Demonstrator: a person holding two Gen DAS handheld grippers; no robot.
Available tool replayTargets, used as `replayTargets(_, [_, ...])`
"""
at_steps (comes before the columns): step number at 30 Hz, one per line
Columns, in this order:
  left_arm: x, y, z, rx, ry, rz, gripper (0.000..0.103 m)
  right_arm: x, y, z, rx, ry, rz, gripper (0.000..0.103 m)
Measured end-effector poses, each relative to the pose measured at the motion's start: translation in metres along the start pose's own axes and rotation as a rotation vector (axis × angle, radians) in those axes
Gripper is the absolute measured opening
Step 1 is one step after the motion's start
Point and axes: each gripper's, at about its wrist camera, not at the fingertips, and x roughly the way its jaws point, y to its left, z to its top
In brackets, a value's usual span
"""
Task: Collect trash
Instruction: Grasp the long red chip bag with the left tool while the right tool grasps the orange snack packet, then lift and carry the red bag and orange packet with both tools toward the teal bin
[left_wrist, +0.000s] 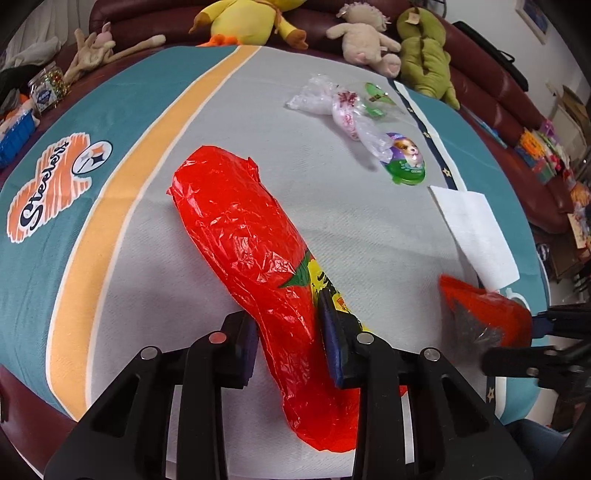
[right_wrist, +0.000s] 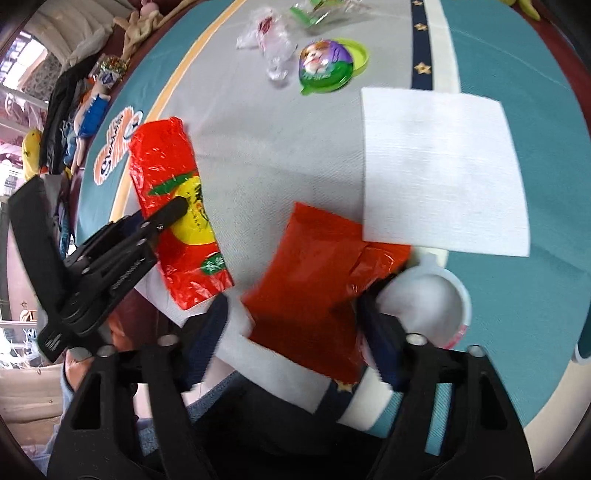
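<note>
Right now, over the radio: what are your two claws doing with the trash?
Left gripper shut on red bag. Right gripper around orange wrapper, grip unclear. White napkin overlaps wrapper; white cup beside it.

Red-and-yellow wrapper (left_wrist: 240, 229), white napkin (right_wrist: 439, 170), teal-and-grey cloth (left_wrist: 140, 110)

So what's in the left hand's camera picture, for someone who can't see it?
The left tool is closed on a crinkly red plastic bag lying on a grey and teal cloth. Clear wrappers and a white napkin lie beyond.
</note>
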Motion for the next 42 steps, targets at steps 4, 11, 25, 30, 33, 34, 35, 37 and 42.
replayTargets(4, [0.000,0.001,0.000,0.001,-0.002,0.001,0.031,0.011,0.004,0.003,-0.024,-0.003,-0.004,0.039])
replayTargets(11, [-0.015,-0.008,0.000,0.033,-0.038,0.026,0.030,-0.011,0.006,0.011,-0.038,-0.088,0.031,0.039])
replayTargets(25, [-0.030,-0.061,0.022,0.116,-0.077,0.015,0.021,-0.059,-0.035,0.015,0.013,-0.209,0.060,0.039])
replayTargets(30, [-0.033,-0.089,0.030,0.160,-0.096,0.016,0.021,-0.072,-0.061,0.013,0.052,-0.236,0.068,0.039])
replayTargets(33, [-0.036,-0.102,0.036,0.173,-0.108,0.012,0.021,-0.081,-0.075,0.011,0.072,-0.259,0.078,0.039])
replayTargets(34, [-0.037,-0.106,0.039,0.176,-0.112,0.007,0.020,-0.085,-0.081,0.010,0.081,-0.272,0.083,0.039])
replayTargets(35, [-0.039,-0.111,0.042,0.180,-0.115,0.000,0.020,-0.090,-0.088,0.010,0.091,-0.286,0.087,0.039])
replayTargets(37, [-0.044,-0.124,0.052,0.189,-0.122,-0.030,0.020,-0.100,-0.100,0.006,0.109,-0.312,0.096,0.039])
replayTargets(42, [-0.052,-0.164,0.071,0.241,-0.144,-0.084,0.020,-0.123,-0.138,-0.002,0.172,-0.372,0.109,0.039])
